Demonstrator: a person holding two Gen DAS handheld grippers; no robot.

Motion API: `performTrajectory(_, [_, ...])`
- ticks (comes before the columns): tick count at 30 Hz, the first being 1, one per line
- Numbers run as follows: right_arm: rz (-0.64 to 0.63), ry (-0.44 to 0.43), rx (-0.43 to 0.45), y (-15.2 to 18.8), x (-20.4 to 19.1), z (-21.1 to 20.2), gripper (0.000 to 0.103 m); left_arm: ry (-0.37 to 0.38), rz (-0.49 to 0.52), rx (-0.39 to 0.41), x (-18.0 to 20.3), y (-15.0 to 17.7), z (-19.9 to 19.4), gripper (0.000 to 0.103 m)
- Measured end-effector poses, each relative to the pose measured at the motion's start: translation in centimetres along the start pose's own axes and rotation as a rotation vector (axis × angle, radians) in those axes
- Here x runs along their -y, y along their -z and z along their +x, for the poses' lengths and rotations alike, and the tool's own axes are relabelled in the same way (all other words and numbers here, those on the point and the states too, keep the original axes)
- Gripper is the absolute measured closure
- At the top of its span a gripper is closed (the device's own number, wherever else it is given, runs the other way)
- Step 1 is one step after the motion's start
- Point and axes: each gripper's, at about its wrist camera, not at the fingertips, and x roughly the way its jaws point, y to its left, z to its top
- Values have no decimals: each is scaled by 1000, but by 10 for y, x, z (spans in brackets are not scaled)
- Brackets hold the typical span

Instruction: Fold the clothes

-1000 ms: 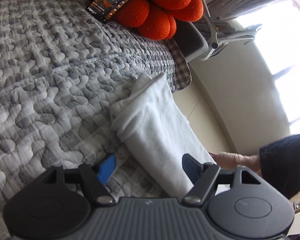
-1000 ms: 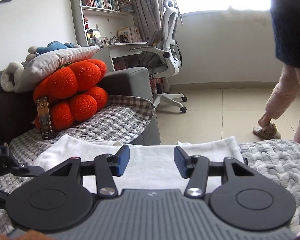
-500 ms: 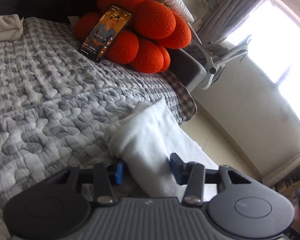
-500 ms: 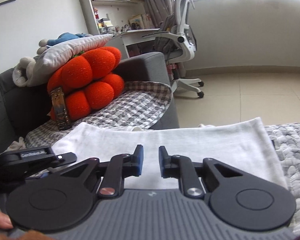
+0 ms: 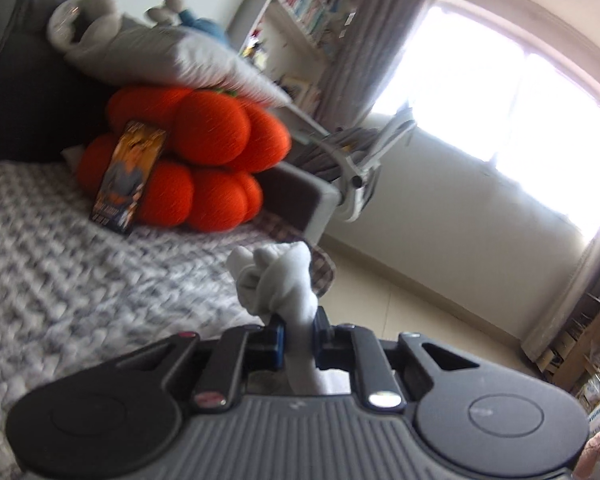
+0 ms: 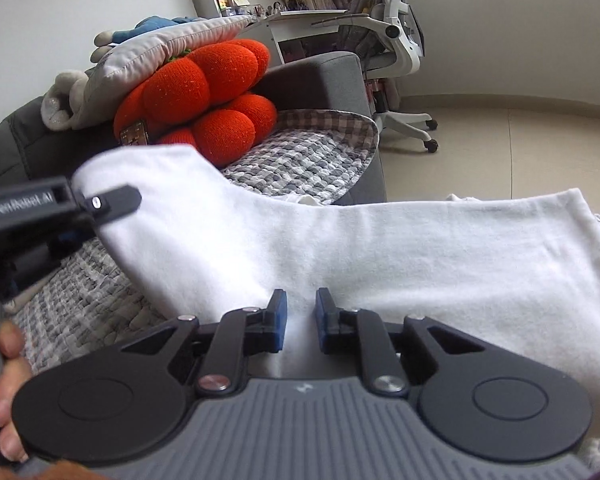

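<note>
A white garment [image 6: 380, 248] lies stretched across the grey quilted cover [image 6: 100, 300]. My right gripper [image 6: 301, 304] is at its near edge, blue pads pinched on a fold of the cloth. In the left wrist view my left gripper [image 5: 299, 320] holds the bunched end of the white garment [image 5: 284, 280] above the quilt; its jaws are closing and the pads press on the cloth. In the right wrist view one of the left gripper's fingers [image 6: 116, 202] grips the raised left end of the garment.
An orange pumpkin cushion [image 5: 204, 160] with a phone [image 5: 128, 176] leaning on it sits at the back, under a grey pillow [image 5: 172, 60]. A white office chair [image 6: 396, 40] stands on the tiled floor [image 6: 500, 140] beyond the sofa arm [image 6: 320, 80]. A person's hand [image 6: 4, 360] holds the left handle.
Both grippers have closed on the white garment. The left one has rolled upright and lifted its end off the quilt; the right one stays low at the near edge.
</note>
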Motion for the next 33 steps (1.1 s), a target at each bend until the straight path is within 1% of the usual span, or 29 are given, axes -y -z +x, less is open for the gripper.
performTrajectory(1, [8,-12,2,0,3,-1,87,12,9,5,6,-2,-1,90])
performTrajectory(3, [68,-46,10,-3,16,-9,79,33,26,12,15,-6,-2,90])
performTrajectory(4, [101,-64,15,-5,22,-13,72,44,37,16,20,-6,-3,90])
performTrajectory(5, [133,-81,19,-7,29,-17,63,55,48,21,24,-7,-4,90])
performTrajectory(6, [177,-82,37,-8,37,-22,59,66,60,26,29,-8,-5,90])
performTrajectory(7, [222,-81,56,-10,46,-28,57,77,72,30,34,-8,-6,90])
performTrajectory(9, [309,-80,92,-12,63,-39,57,104,95,35,43,-8,-8,90])
performTrajectory(12, [441,-113,133,-13,87,-53,57,155,130,26,57,-5,-10,90])
performTrajectory(14, [498,-112,147,-13,98,-60,54,192,152,12,67,-2,-12,90])
performTrajectory(17, [567,-99,161,-11,112,-68,52,238,185,-14,80,6,-13,90])
performTrajectory(20, [664,-144,173,-8,127,-72,50,284,222,-50,93,15,-13,90])
performTrajectory(21, [700,-171,177,-6,132,-72,50,297,230,-66,96,19,-11,90])
performTrajectory(24, [806,-255,190,0,145,-77,46,335,254,-124,104,30,-6,90])
performTrajectory(26, [858,-282,197,3,152,-79,41,360,281,-165,109,39,-2,89])
performTrajectory(29, [928,-308,194,8,163,-85,38,411,347,-243,118,54,4,87])
performTrajectory(32, [969,-338,181,10,169,-86,37,468,439,-319,123,71,7,77])
performTrajectory(33, [974,-342,178,10,170,-87,37,497,483,-337,124,76,7,67])
